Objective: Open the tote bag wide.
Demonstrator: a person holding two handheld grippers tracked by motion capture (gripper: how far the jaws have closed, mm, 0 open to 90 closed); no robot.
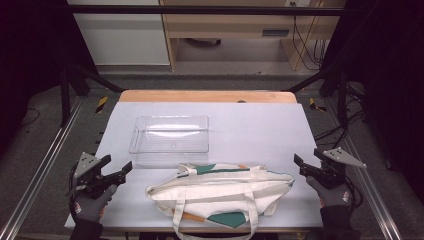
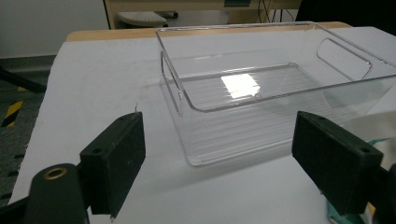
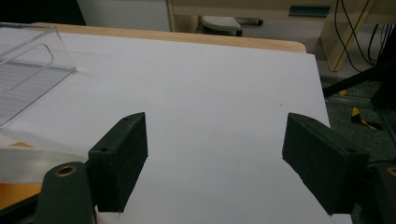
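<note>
A cream tote bag (image 1: 220,192) with green and orange patches lies flat near the table's front edge, its handles toward the front. Behind it, left of centre, stands an empty clear plastic bin (image 1: 170,134) (image 2: 261,93). My left gripper (image 1: 117,166) hovers at the front left of the table, left of the bag, jaws open with nothing between them (image 2: 217,154). My right gripper (image 1: 306,162) is held at the front right edge, right of the bag, also open and empty (image 3: 215,158). A strip of the bag (image 3: 28,161) and a corner of the bin (image 3: 32,60) show at the left of the right gripper view.
The white table cover (image 1: 260,125) ends at a wooden strip (image 1: 207,96) at the back. Metal frame rails (image 1: 40,165) run along both sides. Beyond the table are wooden furniture and cables on the floor.
</note>
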